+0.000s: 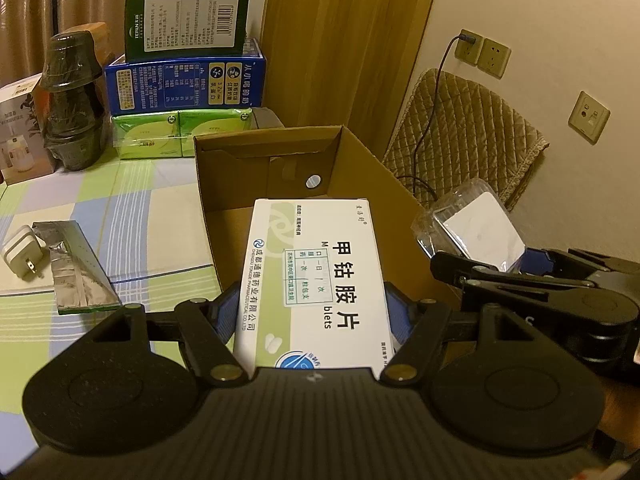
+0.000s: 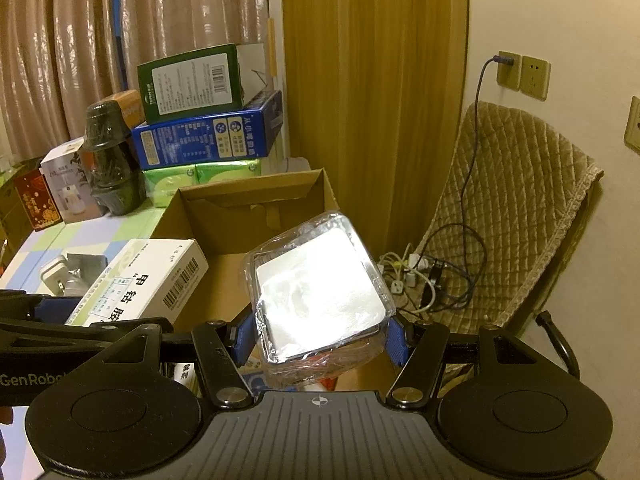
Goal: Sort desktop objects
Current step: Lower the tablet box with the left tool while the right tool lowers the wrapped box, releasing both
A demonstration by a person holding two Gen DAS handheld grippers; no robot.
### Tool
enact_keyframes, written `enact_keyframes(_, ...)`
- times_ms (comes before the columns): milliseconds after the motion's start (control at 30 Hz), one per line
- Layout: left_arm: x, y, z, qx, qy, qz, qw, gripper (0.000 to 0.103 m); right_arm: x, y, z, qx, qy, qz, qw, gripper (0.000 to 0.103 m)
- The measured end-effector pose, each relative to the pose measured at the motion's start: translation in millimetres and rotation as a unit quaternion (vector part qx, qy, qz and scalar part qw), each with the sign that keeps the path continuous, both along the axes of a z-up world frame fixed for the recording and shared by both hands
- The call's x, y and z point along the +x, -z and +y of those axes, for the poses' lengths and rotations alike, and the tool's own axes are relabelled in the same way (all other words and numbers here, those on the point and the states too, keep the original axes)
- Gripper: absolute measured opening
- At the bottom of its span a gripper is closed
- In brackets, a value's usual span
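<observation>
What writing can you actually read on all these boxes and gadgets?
"甲钴胺片" and "blets": white medicine box.
"TERUN": green box.
"从小喝的奶": blue carton.
"GenRobo", cut off: left gripper.
Fine print, barcodes and the red box: too small to read.

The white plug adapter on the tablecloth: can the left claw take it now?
Probably not yet. The left claw is shut on the medicine box over the cardboard box. The adapter lies uncovered beside a foil packet, so the way looks free once the claw is emptied.

A home room — pleated curtains (image 2: pixel 60 60), checked tablecloth (image 1: pixel 132 216), quilted chair cover (image 2: pixel 516 200), wall sockets (image 1: pixel 484 54), stacked grocery boxes (image 1: pixel 186 80)
</observation>
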State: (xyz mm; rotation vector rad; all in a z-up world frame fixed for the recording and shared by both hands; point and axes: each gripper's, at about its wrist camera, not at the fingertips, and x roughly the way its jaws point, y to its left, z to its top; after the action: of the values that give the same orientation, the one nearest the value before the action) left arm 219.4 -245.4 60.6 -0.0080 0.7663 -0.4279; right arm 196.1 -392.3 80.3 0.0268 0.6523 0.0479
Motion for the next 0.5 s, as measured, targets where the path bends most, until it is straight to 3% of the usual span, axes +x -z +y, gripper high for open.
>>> enact_keyframes(500, 9.1, 1.9, -3.7, 0.006, -0.006, -0.009, 0.9999, 0.068, 1.8, 2.0, -1.7, -0.006, 0.005, 0.004, 1.0, 0.06)
